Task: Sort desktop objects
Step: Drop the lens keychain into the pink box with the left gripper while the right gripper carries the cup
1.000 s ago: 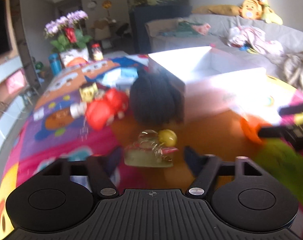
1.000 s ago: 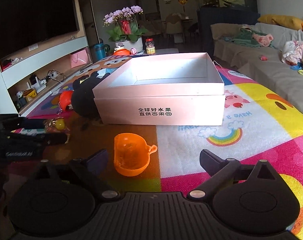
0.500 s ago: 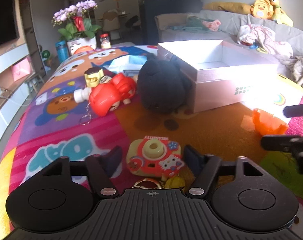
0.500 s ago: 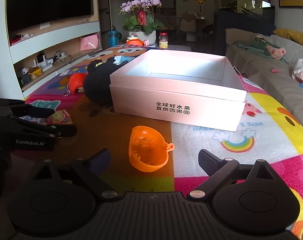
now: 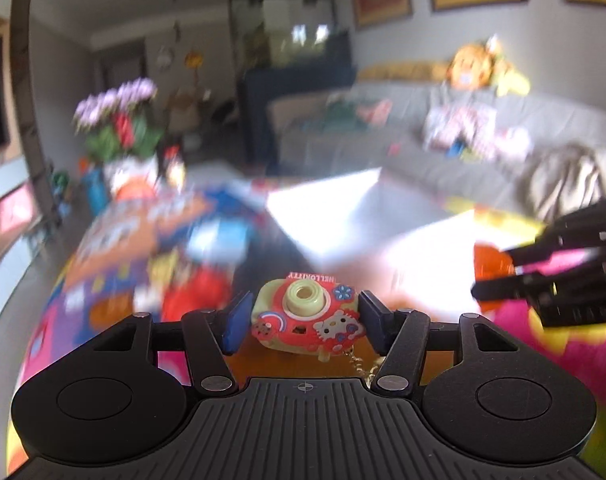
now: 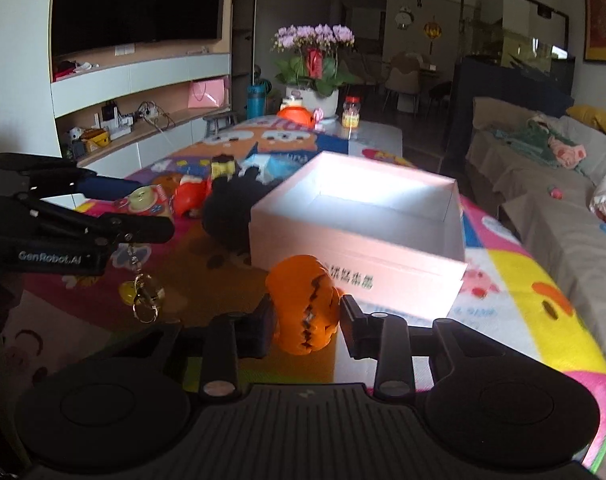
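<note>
A: Changed since a moment ago? Both off the surface (image 6: 515,280) now: left tongs (image 5: 303,316) clamped on the toy camera (image 5: 305,316), pads tight against both its sides, keychain (image 6: 141,292) dangling below. Right tongs (image 6: 305,316) squeezed shut on the orange pumpkin toy (image 6: 305,304), earlier lying loose on the mat.

B: Hard to read anywhere?

A: Left view badly smeared; red toy (image 5: 199,296) and the stuff beyond just blobs. Black plush (image 6: 231,212) partly hidden behind the pink box (image 6: 355,232). Print on the box front half covered by the pumpkin.

B: And the setting?

A: Bright cartoon mat over the surface, open pink box at centre, empty inside. Orchid pot (image 6: 313,68) at the far end, dark television (image 6: 135,0) far left, grey sofa (image 6: 551,184) along the right.
</note>
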